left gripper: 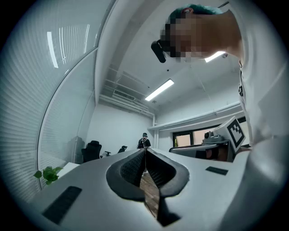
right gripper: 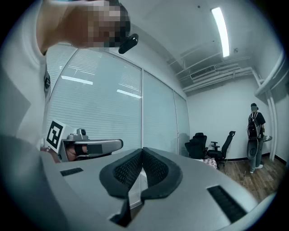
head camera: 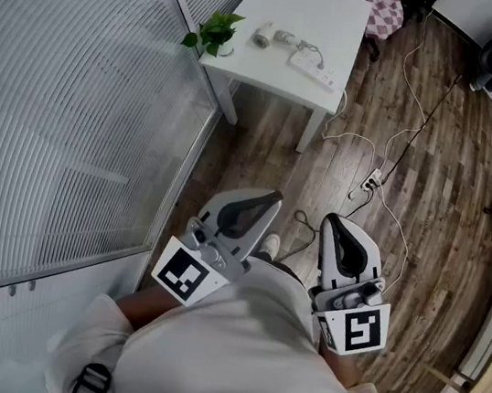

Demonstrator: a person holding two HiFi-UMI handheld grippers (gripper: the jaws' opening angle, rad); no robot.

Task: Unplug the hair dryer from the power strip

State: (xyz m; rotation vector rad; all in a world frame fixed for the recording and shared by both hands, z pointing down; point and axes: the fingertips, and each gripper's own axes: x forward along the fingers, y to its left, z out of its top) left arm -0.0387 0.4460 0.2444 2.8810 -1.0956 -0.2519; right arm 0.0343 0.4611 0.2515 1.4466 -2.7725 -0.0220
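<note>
Wood floor (head camera: pixel 442 185) with a white table (head camera: pixel 295 4) well ahead. On it lie the hair dryer (head camera: pixel 264 35) and power strip (head camera: pixel 314 68), beside a plant (head camera: pixel 215 31). Left gripper (head camera: pixel 269 196) and right gripper (head camera: pixel 332 221) are held near the person's torso — jaws together, empty.

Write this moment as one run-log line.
left gripper: shut, empty | right gripper: shut, empty | white hair dryer, white power strip: on white square table, untouched
</note>
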